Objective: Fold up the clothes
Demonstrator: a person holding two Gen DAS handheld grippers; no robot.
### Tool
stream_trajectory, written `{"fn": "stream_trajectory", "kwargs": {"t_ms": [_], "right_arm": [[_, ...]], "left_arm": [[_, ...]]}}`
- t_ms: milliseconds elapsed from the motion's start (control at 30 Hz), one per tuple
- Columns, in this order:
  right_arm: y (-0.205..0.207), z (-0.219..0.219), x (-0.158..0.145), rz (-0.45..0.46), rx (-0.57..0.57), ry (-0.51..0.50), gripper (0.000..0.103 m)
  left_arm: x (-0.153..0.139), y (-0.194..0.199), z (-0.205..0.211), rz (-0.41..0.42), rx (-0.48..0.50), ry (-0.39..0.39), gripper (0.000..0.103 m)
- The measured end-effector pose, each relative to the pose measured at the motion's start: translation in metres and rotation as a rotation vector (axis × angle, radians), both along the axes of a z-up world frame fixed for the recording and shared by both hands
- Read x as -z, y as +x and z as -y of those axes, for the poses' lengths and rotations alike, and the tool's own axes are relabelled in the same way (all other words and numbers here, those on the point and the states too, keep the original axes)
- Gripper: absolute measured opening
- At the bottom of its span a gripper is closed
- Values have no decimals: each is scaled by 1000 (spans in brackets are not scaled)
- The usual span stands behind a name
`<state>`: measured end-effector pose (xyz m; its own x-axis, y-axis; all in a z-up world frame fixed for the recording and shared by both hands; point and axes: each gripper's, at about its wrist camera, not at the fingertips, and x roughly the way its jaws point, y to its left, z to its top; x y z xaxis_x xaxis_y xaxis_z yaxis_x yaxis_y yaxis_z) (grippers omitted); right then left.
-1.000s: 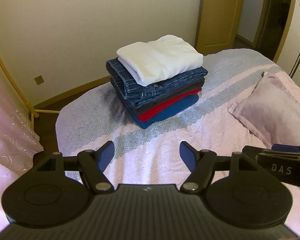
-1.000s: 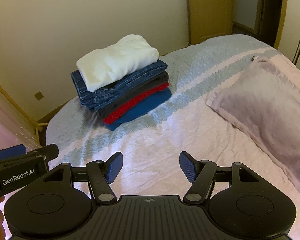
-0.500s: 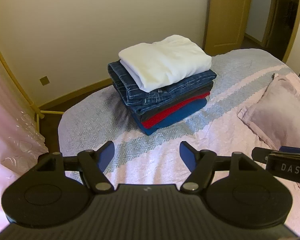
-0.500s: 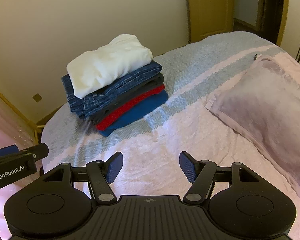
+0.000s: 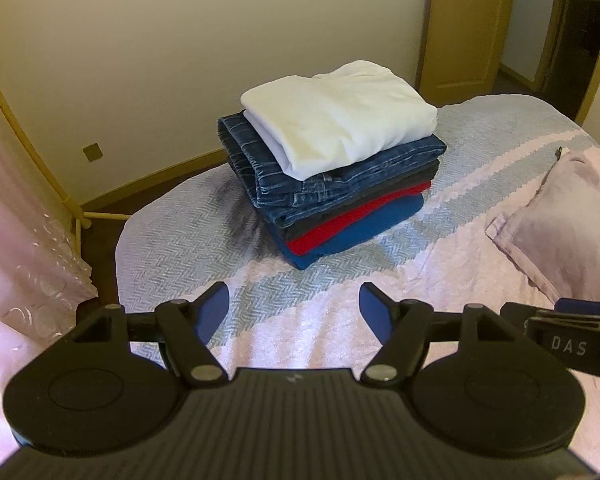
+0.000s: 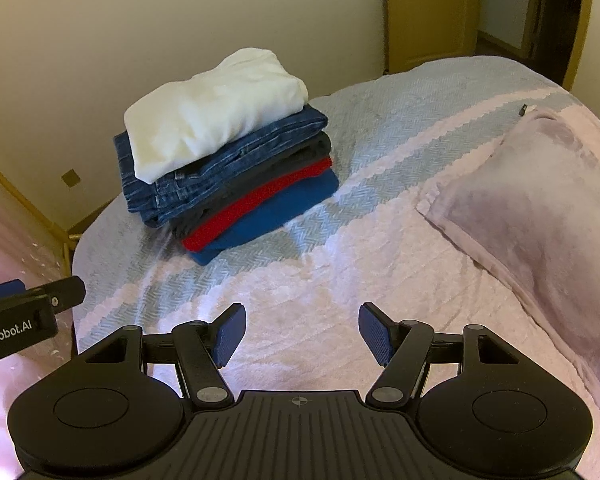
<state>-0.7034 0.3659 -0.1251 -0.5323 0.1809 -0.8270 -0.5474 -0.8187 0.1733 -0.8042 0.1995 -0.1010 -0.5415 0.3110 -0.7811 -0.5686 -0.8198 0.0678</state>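
Left wrist camera shows white letters "DAS" on the black side of my right gripper (image 5: 568,320), which pokes in at the right edge. On the right wrist camera I read "enRobot.AI" on my left gripper (image 6: 24,308) at the left edge; the start of the word is cut off.

Both pairs of my blue fingers are spread wide apart and hold nothing. My left gripper (image 5: 294,310) and my right gripper (image 6: 302,334) hang above the pink part of the bed cover (image 5: 300,340), not touching it.

The stack of folded clothes (image 5: 332,168) sits well ahead of my fingers, near the far left corner of the bed. A white top (image 5: 340,120) lies on top. Under it are blue jeans (image 5: 284,184), then a dark grey piece (image 5: 380,192), a red piece (image 5: 340,226) and a blue piece (image 5: 372,232) at the bottom.

Between my fingers and the stack the bed cover is flat, with grey and pink stripes. A pink pillow (image 6: 540,200) lies to the right. The bed edge drops off at the left, beside a yellow rail (image 5: 32,148) and a pink curtain (image 5: 16,240). A wall (image 5: 180,40) and a door (image 5: 464,20) stand behind the bed.
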Motion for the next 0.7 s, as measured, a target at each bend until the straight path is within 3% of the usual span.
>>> {"fn": "stream_trajectory", "kwargs": {"t_ms": [700], "right_arm": [[-20, -20, 13, 23, -29, 19, 66]], "left_arm": [[12, -7, -20, 8, 3, -13, 69]]}}
